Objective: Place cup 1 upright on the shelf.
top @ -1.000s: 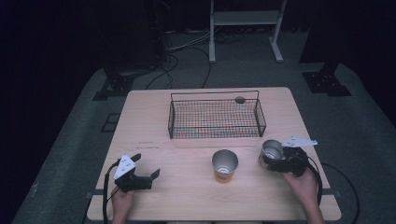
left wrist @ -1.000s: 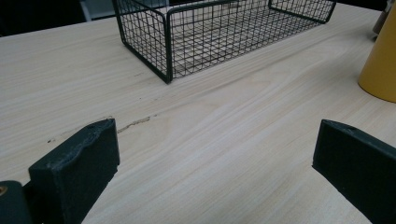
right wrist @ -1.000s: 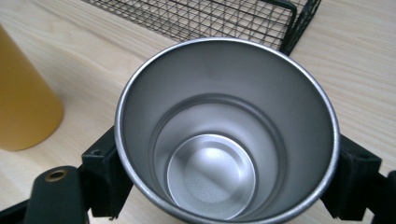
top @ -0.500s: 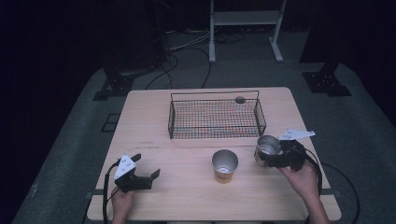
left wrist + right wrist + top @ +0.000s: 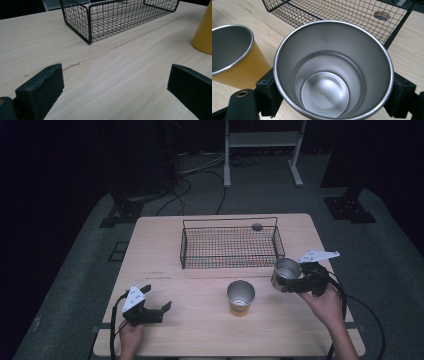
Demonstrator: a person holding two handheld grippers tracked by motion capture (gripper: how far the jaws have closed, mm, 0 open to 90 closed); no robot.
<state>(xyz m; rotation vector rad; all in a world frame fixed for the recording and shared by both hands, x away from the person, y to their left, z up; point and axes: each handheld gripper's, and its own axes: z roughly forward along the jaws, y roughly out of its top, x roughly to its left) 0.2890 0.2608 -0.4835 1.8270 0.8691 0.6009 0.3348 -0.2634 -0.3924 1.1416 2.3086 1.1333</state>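
My right gripper (image 5: 291,281) is shut on a steel cup (image 5: 286,272), held off the table just in front of the wire basket's right end. In the right gripper view the steel cup (image 5: 332,72) is empty and sits between the two black jaws. A yellow cup (image 5: 240,297) with a steel inside stands upright at the table's middle front; it shows as the yellow cup (image 5: 233,60) to the left of the held one. My left gripper (image 5: 157,300) rests open at the front left, nothing between its fingers (image 5: 40,90).
A black wire basket (image 5: 230,245) stands empty at the table's back middle, also seen as the basket (image 5: 105,15). A round hole (image 5: 257,227) lies in the tabletop behind it. Bare wood spreads between the left gripper and the yellow cup (image 5: 203,32).
My right gripper has lifted the steel cup off the table and carried it slightly toward the basket. The left gripper and the yellow cup have stayed put.
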